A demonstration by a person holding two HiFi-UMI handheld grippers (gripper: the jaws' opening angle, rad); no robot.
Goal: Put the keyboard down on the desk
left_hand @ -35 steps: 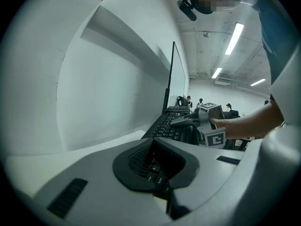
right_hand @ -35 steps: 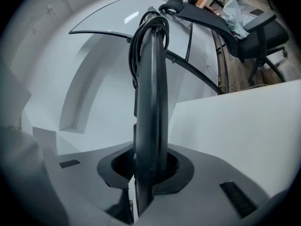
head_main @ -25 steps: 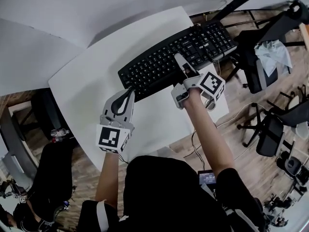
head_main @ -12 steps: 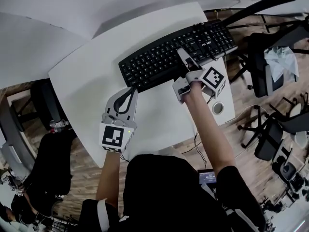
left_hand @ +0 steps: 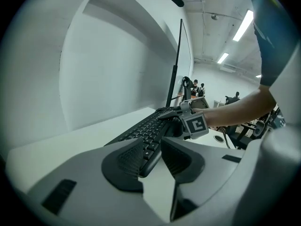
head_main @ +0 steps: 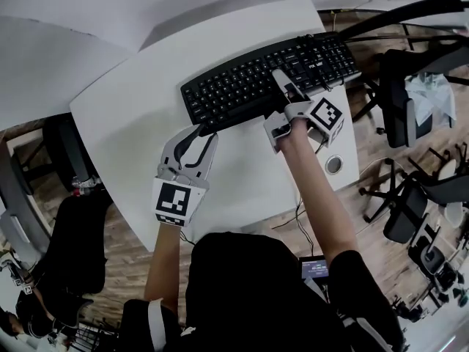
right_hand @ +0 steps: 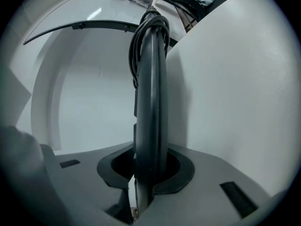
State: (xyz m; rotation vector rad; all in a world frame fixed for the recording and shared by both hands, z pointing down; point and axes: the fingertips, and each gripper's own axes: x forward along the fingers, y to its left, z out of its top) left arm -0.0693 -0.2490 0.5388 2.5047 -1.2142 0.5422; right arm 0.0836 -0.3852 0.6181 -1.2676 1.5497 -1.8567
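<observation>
Left tongs (head_main: 204, 133) have let go! Half a second ago those jaws were pinched on the keyboard's (head_main: 264, 79) near-left corner. Now they stand spread, and the left gripper view shows the black corner (left_hand: 146, 140) sitting loose in the gap between the two pads of the left tongs (left_hand: 153, 150), touching neither that I can see.

Over on the other side nothing has changed in the grip. The right tongs (head_main: 284, 86) stay clamped on the near long edge, right of the middle. The right gripper view has the keyboard (right_hand: 150, 102) edge-on, squeezed tight in the right tongs (right_hand: 149, 173), with its dark cable looped at the far end.

The keyboard lies slanted across the far right part of the white bench (head_main: 132, 116), much where it was a second ago, and its left end looks flat on the bench (left_hand: 70, 140). Its right end reaches the bench's edge. A round cable hole (head_main: 333, 164) shows in the bench, just beside the right forearm.
</observation>
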